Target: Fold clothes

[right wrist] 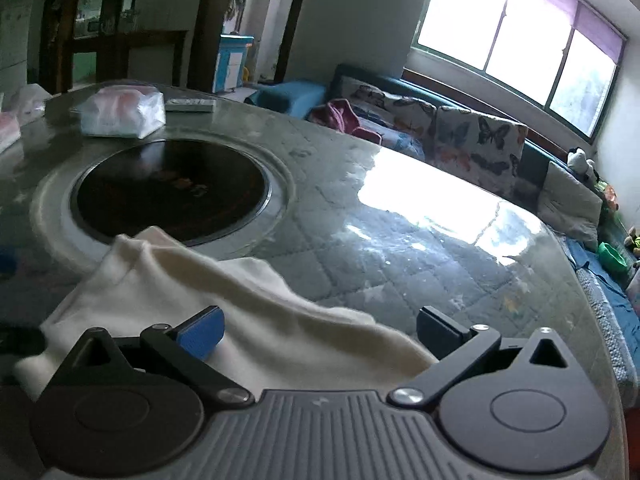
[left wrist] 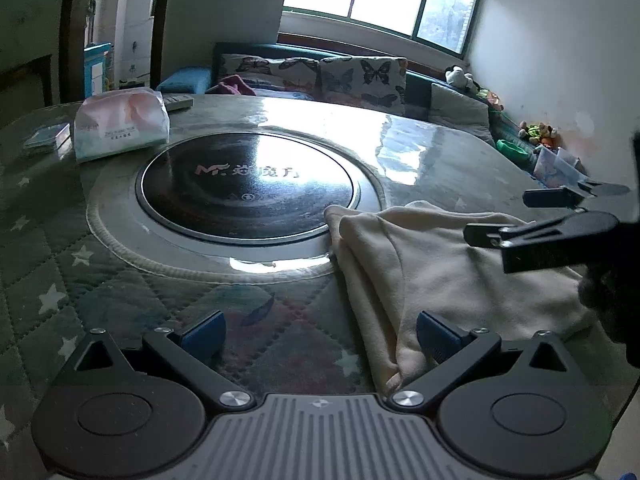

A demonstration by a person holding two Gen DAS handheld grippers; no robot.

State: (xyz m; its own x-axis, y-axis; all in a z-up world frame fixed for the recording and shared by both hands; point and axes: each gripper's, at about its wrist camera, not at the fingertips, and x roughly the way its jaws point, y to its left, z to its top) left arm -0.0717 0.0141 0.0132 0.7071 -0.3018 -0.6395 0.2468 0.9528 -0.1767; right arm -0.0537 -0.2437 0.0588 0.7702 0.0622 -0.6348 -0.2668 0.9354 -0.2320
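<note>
A cream garment (left wrist: 432,264) lies bunched on a round, glass-topped table (left wrist: 420,148), its far corner touching the rim of the black induction hob (left wrist: 248,192) set in the table's centre. The left gripper (left wrist: 320,336) hovers low with its fingers spread wide and grasping nothing: the left blue-padded finger (left wrist: 204,336) sits over bare quilted cloth under the glass, while the right finger (left wrist: 440,336) rests at the garment's folded near edge. Ahead and to the right of those fingers, the right gripper (left wrist: 548,216) is above the cloth.

In the right wrist view, the right gripper (right wrist: 320,332) also has its fingers parted and empty; the garment (right wrist: 224,300) spreads between and under them, rising to a rumpled peak ahead of the left finger (right wrist: 202,336), with the right finger (right wrist: 438,332) just past the fabric's edge. Well beyond the fingers, across the hob (right wrist: 172,188), sit a soft tissue pack (right wrist: 120,114) and a remote control (right wrist: 188,105). A sofa with butterfly-print cushions (right wrist: 476,140) lines the window wall.
</note>
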